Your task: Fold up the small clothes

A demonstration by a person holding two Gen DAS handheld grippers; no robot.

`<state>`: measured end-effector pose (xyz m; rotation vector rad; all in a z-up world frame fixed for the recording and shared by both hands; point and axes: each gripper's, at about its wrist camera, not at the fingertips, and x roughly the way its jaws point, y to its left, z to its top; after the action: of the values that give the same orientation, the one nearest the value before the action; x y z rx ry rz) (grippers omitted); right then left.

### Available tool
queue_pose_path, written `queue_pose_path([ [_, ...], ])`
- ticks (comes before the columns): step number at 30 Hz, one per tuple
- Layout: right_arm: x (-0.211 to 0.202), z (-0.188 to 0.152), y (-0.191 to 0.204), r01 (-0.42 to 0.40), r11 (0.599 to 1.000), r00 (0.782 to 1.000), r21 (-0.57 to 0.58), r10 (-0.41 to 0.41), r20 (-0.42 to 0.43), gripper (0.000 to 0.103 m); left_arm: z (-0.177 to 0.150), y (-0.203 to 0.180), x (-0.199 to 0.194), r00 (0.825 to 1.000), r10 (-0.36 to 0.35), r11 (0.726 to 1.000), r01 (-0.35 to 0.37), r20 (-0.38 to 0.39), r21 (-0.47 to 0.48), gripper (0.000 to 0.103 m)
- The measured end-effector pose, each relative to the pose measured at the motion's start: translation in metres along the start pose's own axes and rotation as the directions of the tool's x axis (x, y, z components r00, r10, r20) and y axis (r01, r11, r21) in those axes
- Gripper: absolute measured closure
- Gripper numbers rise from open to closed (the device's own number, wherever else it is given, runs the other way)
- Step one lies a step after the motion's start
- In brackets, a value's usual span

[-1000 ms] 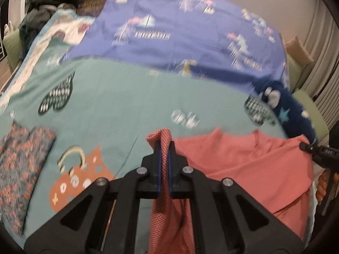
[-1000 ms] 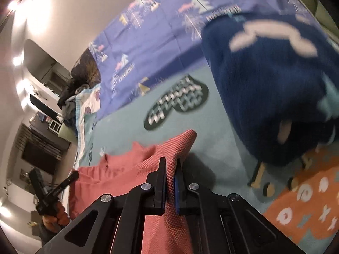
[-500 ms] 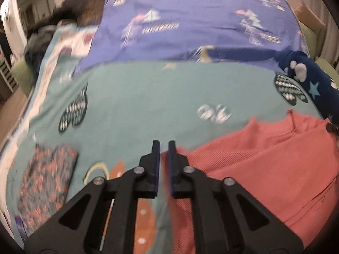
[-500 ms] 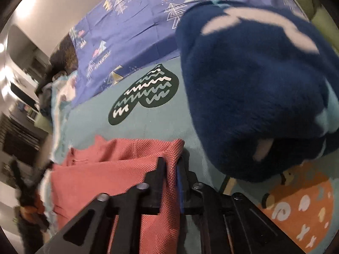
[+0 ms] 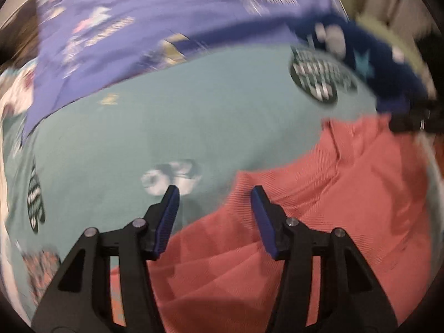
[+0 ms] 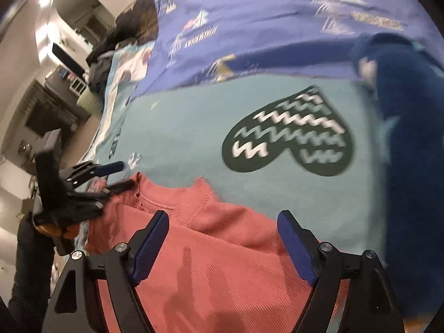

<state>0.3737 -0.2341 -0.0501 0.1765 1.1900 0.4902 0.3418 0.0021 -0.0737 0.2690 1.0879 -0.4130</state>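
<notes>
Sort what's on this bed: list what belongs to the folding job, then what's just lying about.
Part of the job:
- coral top, spread flat
- left gripper, open above it
- right gripper, open above it

Just lying about:
- teal bedsheet
- purple blanket
- navy fleece
- floral cloth
- dark clothes pile

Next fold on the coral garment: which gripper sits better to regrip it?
Probably right. The right gripper, jaws just opened, hangs over the coral garment near its collar. The left gripper, also just opened, straddles the garment's edge, half over the teal bedspread.
</notes>
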Motion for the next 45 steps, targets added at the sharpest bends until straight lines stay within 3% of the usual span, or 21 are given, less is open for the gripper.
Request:
queue_pose_path([
  [2, 0.013, 0.003, 0.004, 0.035, 0.999, 0.999, -0.025, -0.036, -0.023, 0.02, -0.001, -0.01, 0.004, 1.0, 0.007, 0.999, -0.008, 0.016, 0.043, 0.054],
  [4, 0.031, 0.002, 0.015, 0.078, 0.993, 0.994, -0.091, -0.084, -0.069, 0.02, -0.001, -0.018, 0.001, 0.999, -0.035, 0.997, 0.033, 0.024, 0.069, 0.085],
  [6, 0.044, 0.002, 0.028, 0.136, 0.978, 0.985, -0.159, -0.151, -0.084, 0.024, -0.004, -0.023, -0.002, 1.0, 0.004, 0.995, -0.007, 0.031, 0.096, 0.094],
  [7, 0.05, 0.0, 0.035, 0.184, 0.965, 0.975, -0.184, -0.203, -0.089, 0.051, -0.006, -0.026, -0.003, 0.999, 0.029, 0.993, -0.033, 0.039, 0.115, 0.096],
  [8, 0.052, -0.002, 0.04, 0.253, 0.947, 0.959, -0.201, -0.272, -0.075, 0.102, -0.007, -0.029, -0.006, 0.997, 0.055, 0.991, -0.061, 0.054, 0.121, 0.096],
  [11, 0.031, -0.007, 0.042, 0.222, 0.963, 0.974, -0.153, -0.226, -0.008, 0.1, -0.005, -0.031, -0.022, 0.988, 0.097, 0.99, -0.109, 0.118, 0.094, 0.097],
  [13, 0.001, -0.004, 0.041, 0.233, 0.968, 0.971, -0.097, -0.225, 0.083, 0.1, 0.002, -0.03, -0.038, 0.977, 0.125, 0.989, -0.137, 0.172, 0.06, 0.097],
  [15, -0.021, 0.003, 0.039, 0.205, 0.978, 0.97, -0.042, -0.198, 0.139, 0.1, 0.014, -0.029, -0.054, 0.965, 0.151, 0.986, -0.161, 0.217, 0.032, 0.097],
  [17, -0.034, 0.01, 0.038, 0.227, 0.974, 0.961, -0.021, -0.22, 0.168, 0.1, 0.028, -0.031, -0.056, 0.958, 0.17, 0.982, -0.185, 0.229, 0.048, 0.097],
  [20, -0.024, 0.02, 0.037, 0.267, 0.964, 0.95, -0.005, -0.262, 0.168, 0.1, 0.043, -0.038, -0.043, 0.938, 0.252, 0.957, -0.278, 0.238, 0.087, 0.097],
  [24, 0.02, 0.024, 0.024, 0.283, 0.959, 0.957, 0.01, -0.283, 0.069, 0.099, 0.042, -0.032, 0.002, 0.953, 0.28, 0.953, -0.291, 0.116, 0.089, 0.096],
  [27, 0.024, 0.009, 0.02, 0.316, 0.949, 0.948, -0.004, -0.315, 0.052, 0.09, 0.02, -0.03, 0.01, 0.944, 0.314, 0.937, -0.325, 0.104, 0.128, 0.084],
  [29, -0.003, -0.004, 0.018, 0.293, 0.956, 0.951, 0.002, -0.292, 0.103, 0.069, 0.004, -0.021, -0.016, 0.94, 0.298, 0.944, -0.316, 0.166, 0.094, 0.06],
  [30, -0.022, -0.015, 0.016, 0.274, 0.962, 0.953, 0.014, -0.274, 0.129, 0.061, -0.008, -0.01, -0.035, 0.936, 0.29, 0.951, -0.305, 0.201, 0.044, 0.042],
  [31, -0.039, -0.026, 0.011, 0.256, 0.966, 0.954, 0.027, -0.257, 0.153, 0.048, -0.019, -0.002, -0.05, 0.934, 0.278, 0.958, -0.286, 0.225, 0.004, 0.036],
  [34, -0.08, -0.071, -0.008, 0.238, 0.968, 0.955, 0.078, -0.248, 0.165, 0.046, -0.064, 0.031, -0.082, 0.958, 0.193, 0.979, -0.174, 0.213, -0.103, 0.034],
  [36, -0.09, -0.105, -0.028, 0.209, 0.966, 0.964, 0.151, -0.23, 0.135, 0.046, -0.098, 0.048, -0.088, 0.97, 0.177, 0.974, -0.148, 0.168, -0.17, 0.034],
  [39, -0.089, -0.151, -0.05, 0.136, 0.958, 0.978, 0.254, -0.171, 0.12, 0.046, -0.146, 0.063, -0.086, 0.988, 0.088, 0.958, -0.048, 0.13, -0.283, 0.034],
  [42, -0.078, -0.182, -0.053, 0.085, 0.956, 0.984, 0.281, -0.125, 0.126, 0.045, -0.179, 0.062, -0.075, 0.994, 0.011, 0.932, 0.029, 0.11, -0.362, 0.034],
  [45, -0.075, -0.183, -0.04, 0.115, 0.961, 0.973, 0.252, -0.161, 0.168, 0.043, -0.184, 0.048, -0.069, 0.991, 0.024, 0.923, 0.028, 0.13, -0.384, 0.039],
])
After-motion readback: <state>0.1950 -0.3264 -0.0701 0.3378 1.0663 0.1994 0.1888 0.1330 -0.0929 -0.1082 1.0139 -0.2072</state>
